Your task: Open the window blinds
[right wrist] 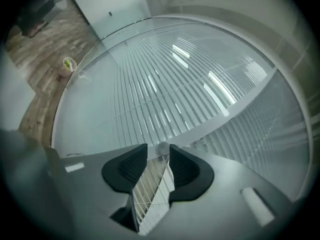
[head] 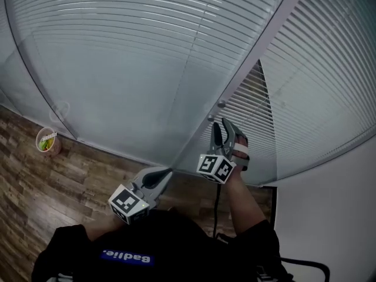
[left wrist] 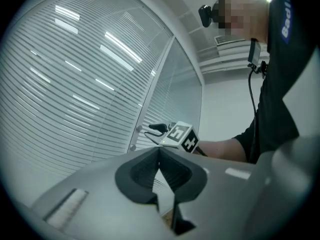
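Right tongs [head: 221,124]: jaws apart, a small round knob [right wrist: 162,148] between their tips, on the grey frame post [head: 258,46]. Left tongs [left wrist: 160,150]: tips together, nothing held, low beside the glass. Window blinds [head: 147,51]: behind glass panels on either side of the post, with slats flat shut at left and gapped near the post at right. Wood floor [head: 35,181]: one cup [head: 48,141].

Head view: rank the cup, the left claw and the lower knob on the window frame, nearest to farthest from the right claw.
From the right claw:
1. lower knob, on the frame right beside the claw tips.
2. left claw, below and to the left, by the person's body.
3. cup, on the wood floor at far left.
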`<state>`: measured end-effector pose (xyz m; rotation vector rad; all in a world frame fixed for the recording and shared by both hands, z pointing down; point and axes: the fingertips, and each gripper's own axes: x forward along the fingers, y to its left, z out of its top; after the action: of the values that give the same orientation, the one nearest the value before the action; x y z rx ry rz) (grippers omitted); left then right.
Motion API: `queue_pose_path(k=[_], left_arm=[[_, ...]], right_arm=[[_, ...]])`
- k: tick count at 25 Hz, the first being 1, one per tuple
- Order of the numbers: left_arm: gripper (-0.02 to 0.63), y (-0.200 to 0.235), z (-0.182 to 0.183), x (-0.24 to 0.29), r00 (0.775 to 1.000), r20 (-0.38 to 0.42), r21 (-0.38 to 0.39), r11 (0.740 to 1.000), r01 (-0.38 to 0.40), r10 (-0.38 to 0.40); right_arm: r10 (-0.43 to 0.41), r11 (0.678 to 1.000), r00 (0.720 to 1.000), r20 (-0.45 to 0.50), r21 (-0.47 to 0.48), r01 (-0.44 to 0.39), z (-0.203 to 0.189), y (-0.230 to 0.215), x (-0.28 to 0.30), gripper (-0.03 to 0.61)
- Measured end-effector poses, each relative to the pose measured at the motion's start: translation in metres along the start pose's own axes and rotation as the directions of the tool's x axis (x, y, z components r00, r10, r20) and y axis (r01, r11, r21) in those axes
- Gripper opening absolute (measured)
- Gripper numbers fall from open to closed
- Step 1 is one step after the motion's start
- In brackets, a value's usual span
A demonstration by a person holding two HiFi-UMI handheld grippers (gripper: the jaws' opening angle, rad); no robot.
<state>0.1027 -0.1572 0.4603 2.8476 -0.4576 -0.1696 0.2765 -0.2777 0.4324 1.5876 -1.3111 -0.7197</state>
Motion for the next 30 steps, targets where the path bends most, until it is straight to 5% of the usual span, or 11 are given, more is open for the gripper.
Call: queue_pose_path(k=[4, 8, 12, 20, 23, 30], left_arm=[[0.0, 0.001, -0.008, 0.001, 1.0, -0.011, -0.01, 1.0, -0.021, 0.02], [0.0, 0.002, -0.007, -0.001, 0.999, -0.004, -0.01, 0.999, -0.04, 0.039], [0.0, 0.001, -0.006, -0.001, 0.999, -0.005, -0.007, 0.999, -0.042, 0.042], [0.0, 0.008, -0.008, 0.002, 0.998, -0.004, -0.009, 0.998, -0.068, 0.068], [0.0, 0.012, -0.008, 0.002, 0.997, -0.006, -0.01, 0.997, -0.08, 0.079], [0.0, 0.011, -0.008, -0.003, 0.997, -0.007, -0.006, 0.997, -0.082, 0.082]], right_arm=[[-0.028, 0.991, 0.999, -0.039, -0.13, 0.023, -0.009, 0.0, 0.026, 0.155], [-0.072, 0.949, 0.996, -0.055, -0.313, 0.051, -0.012, 0.0, 0.044, 0.167], [-0.076, 0.922, 0.995, -0.068, -0.384, 0.045, -0.015, 0.0, 0.056, 0.187], [-0.084, 0.905, 0.994, -0.07, -0.424, 0.047, -0.015, 0.002, 0.073, 0.188], [-0.106, 0.915, 0.993, -0.06, -0.397, 0.074, -0.015, -0.003, 0.077, 0.129], [-0.108, 0.948, 0.993, -0.048, -0.306, 0.089, -0.013, -0.005, 0.074, 0.127]])
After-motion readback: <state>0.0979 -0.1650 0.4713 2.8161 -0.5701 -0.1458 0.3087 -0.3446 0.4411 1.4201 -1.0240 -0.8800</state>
